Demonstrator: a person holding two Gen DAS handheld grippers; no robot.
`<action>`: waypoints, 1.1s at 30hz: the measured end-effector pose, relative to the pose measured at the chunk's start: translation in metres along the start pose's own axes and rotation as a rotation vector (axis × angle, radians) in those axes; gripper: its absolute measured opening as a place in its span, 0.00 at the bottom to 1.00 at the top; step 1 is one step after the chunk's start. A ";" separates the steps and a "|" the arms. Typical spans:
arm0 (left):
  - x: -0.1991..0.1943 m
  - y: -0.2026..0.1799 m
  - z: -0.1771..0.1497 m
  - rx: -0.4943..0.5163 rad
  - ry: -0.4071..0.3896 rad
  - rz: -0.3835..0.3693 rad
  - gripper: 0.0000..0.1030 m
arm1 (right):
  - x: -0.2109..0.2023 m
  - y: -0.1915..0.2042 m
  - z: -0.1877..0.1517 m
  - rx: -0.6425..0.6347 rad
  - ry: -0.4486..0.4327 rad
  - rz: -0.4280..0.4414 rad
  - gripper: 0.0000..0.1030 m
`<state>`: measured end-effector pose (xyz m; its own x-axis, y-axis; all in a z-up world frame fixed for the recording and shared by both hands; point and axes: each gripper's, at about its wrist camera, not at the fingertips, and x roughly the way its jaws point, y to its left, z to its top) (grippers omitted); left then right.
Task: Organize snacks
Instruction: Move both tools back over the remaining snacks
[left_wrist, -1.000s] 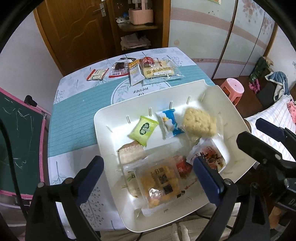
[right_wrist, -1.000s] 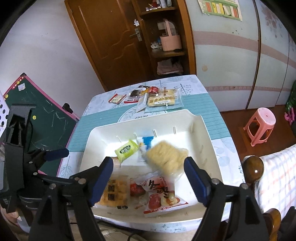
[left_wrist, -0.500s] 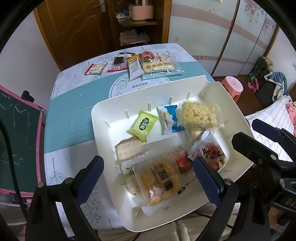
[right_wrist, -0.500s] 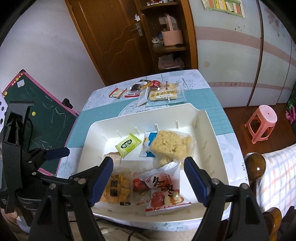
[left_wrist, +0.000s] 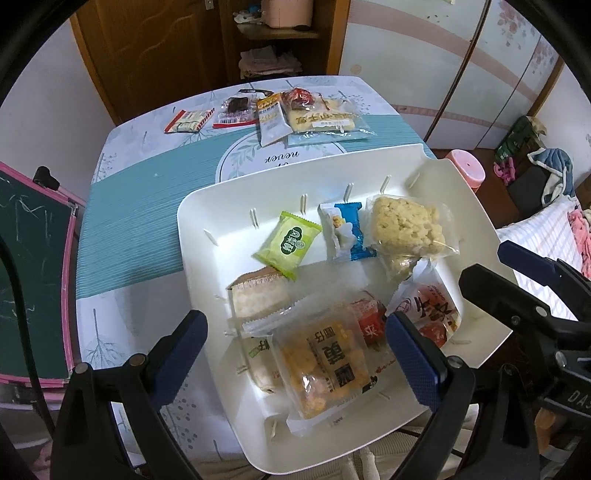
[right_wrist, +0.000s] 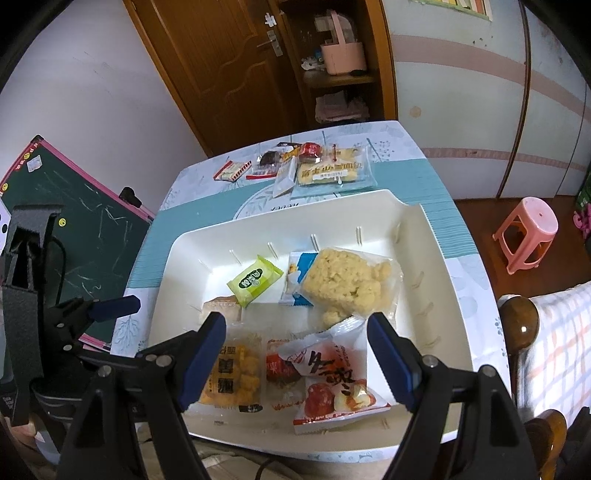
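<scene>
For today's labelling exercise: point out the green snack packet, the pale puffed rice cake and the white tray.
green snack packet (left_wrist: 287, 244), left wrist view, centre of its printed face
puffed rice cake (right_wrist: 345, 282), right wrist view, middle of the cake
white tray (left_wrist: 207, 221), left wrist view, bare left floor

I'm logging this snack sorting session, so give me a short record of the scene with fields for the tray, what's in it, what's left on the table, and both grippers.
tray: white tray on the table, near edge
in tray: green packet, blue packet, puffed rice cake, orange snack bag, red and white packet, others
left on table: row of snacks at far end
left gripper: open, empty, above tray
right gripper: open, empty, above tray
</scene>
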<state>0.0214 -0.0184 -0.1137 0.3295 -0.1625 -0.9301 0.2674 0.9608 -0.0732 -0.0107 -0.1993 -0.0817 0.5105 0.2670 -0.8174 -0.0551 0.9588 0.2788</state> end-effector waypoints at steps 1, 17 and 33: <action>0.001 0.001 0.001 0.000 0.000 -0.001 0.94 | 0.001 0.000 0.001 0.001 0.002 0.000 0.77; -0.040 0.048 0.076 -0.048 -0.195 0.074 0.94 | -0.008 -0.025 0.068 0.020 -0.043 -0.036 0.77; -0.087 0.086 0.225 -0.029 -0.310 0.143 0.94 | -0.027 -0.007 0.213 -0.132 -0.183 -0.142 0.77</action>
<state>0.2195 0.0275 0.0421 0.6227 -0.0816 -0.7782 0.1741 0.9841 0.0361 0.1585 -0.2336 0.0452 0.6675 0.1181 -0.7352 -0.0768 0.9930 0.0898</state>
